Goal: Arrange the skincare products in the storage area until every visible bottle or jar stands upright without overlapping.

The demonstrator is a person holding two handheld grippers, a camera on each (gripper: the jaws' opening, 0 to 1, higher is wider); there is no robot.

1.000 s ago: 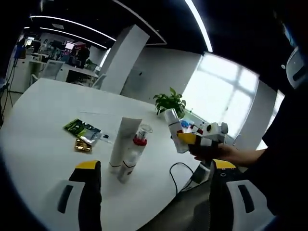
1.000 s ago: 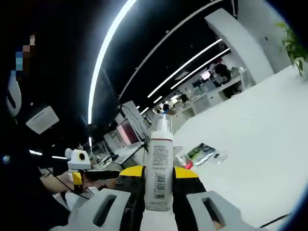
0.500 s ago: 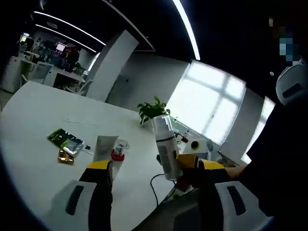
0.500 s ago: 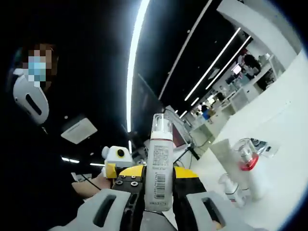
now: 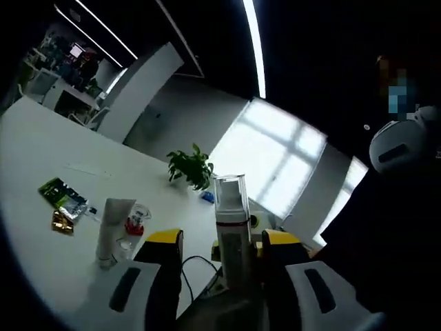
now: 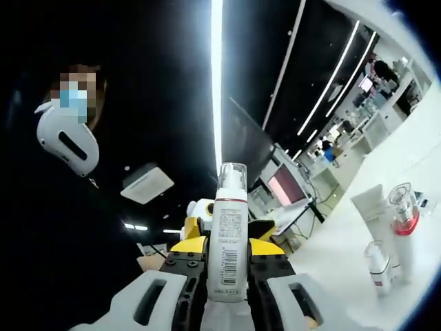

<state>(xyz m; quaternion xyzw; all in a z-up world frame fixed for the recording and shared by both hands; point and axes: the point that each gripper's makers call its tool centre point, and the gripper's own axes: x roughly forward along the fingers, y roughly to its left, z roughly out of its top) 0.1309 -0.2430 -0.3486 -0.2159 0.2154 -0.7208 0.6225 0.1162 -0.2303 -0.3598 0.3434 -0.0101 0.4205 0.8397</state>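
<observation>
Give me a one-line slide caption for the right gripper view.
Right gripper clamps a white pump bottle upright, three more products standing on the white table.

Right gripper [image 6: 227, 265], yellow-tipped with pale grey shells: jaws closed against both sides of an upright white pump bottle with clear cap [image 6: 229, 241], held raised. Left gripper [image 5: 224, 252], same build: jaws spread apart, flanking that bottle without visible contact, in the left gripper view. Seen beyond the bottle in the right gripper view, facing the right gripper at close range.
</observation>
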